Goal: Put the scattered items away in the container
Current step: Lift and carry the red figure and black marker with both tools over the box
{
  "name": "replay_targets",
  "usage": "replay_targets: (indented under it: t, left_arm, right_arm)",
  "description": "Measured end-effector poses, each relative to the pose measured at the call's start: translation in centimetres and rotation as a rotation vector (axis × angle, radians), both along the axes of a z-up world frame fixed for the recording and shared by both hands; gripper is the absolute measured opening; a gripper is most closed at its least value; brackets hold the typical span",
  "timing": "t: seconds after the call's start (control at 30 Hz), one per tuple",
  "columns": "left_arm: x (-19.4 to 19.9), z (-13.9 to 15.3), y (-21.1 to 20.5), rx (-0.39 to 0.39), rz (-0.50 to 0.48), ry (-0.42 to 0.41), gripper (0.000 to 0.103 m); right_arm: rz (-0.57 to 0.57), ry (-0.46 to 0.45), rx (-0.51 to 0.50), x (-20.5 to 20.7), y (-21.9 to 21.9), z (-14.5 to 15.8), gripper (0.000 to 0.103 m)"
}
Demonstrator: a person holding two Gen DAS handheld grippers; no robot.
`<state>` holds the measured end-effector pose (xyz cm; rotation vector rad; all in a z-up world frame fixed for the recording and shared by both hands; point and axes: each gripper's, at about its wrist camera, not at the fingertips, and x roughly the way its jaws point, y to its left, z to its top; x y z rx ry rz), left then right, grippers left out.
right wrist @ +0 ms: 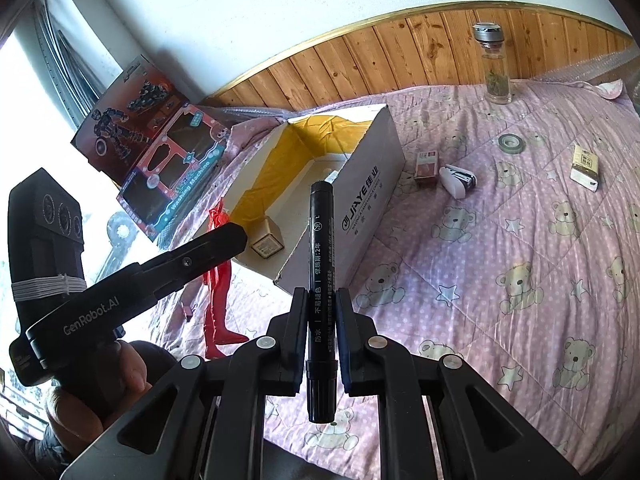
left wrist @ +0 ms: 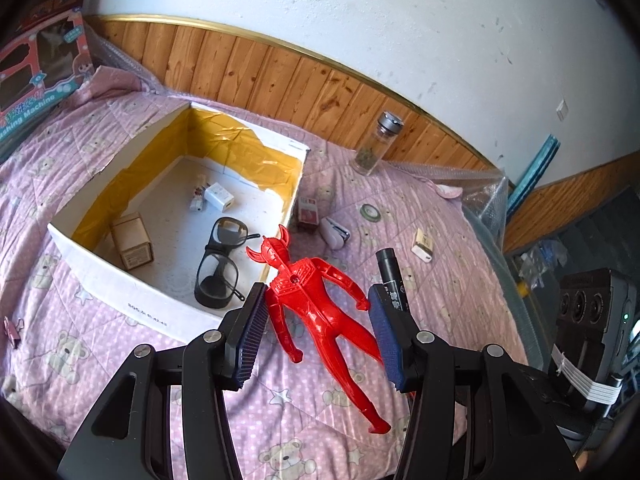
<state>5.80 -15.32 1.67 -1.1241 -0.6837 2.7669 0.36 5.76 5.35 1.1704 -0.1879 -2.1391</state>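
Above the pink quilt (right wrist: 520, 240), the right gripper (right wrist: 322, 334) clamps a black marker (right wrist: 320, 264) for carrying to the white box (right wrist: 372, 200), while the left gripper (left wrist: 320, 332) hangs open around the red figure (left wrist: 316, 300), ready to grasp.

Bright daylight floods both fisheye views, and the window (right wrist: 24, 128) at the right wrist view's left edge is blown out to white. The quilt (left wrist: 440, 208) shows soft shadows. Straight lines bow strongly and corners darken; focus is sharp.
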Motion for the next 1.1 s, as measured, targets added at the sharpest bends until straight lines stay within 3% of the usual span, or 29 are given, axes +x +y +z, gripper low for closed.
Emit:
replay_targets:
  t: [0.6,1.1]
  left_arm:
    - [0.2,1.0,-5.0,0.033,0.058,0.030,0.053]
    - [-1.1,0.9,-7.6,-0.006,0.087,0.005,0.053]
  right_arm:
    - [0.049,0.045,0.002,-0.1,-4.5,2.5,0.015]
    - [0.091,0.066,0.015,-0.7,-8.1,3.6,0.015]
